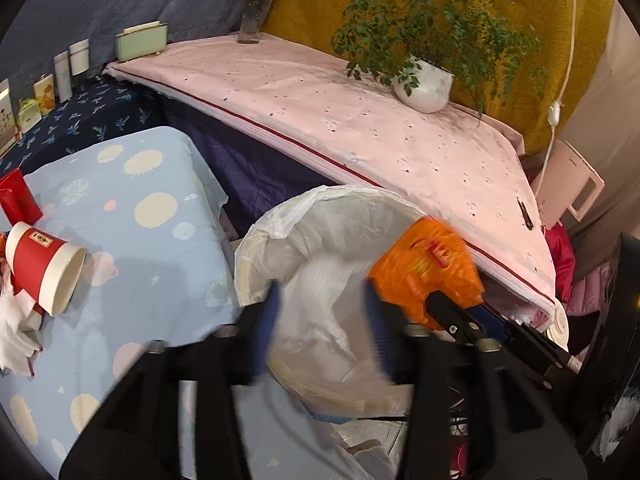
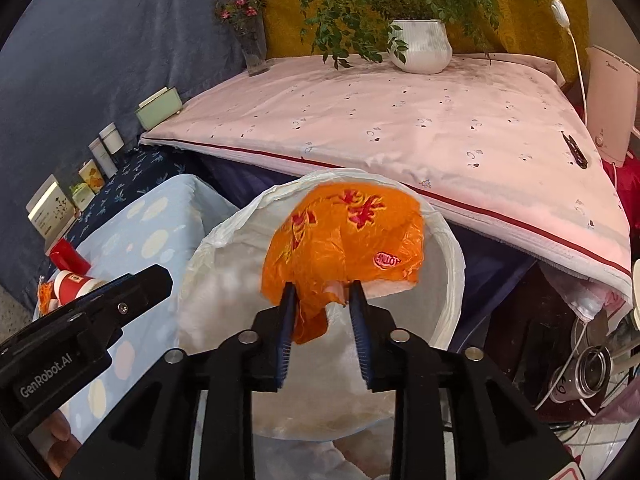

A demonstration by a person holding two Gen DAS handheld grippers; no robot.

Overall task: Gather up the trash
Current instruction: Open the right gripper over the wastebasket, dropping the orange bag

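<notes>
A round bin lined with a white bag stands between the two tables. My left gripper hangs open over its mouth, and only blurred white paper or liner shows between its fingers. An orange wrapper with red print hangs over the bin. Its tail lies between the fingers of my right gripper, against the left pad; the jaws stand apart and do not pinch it. On the blue spotted cloth, a red paper cup lies on its side beside crumpled white tissue.
A pink-covered table behind the bin carries a potted plant, a flower vase and a green box. Small boxes line the left wall. A white heater and cans sit at the right.
</notes>
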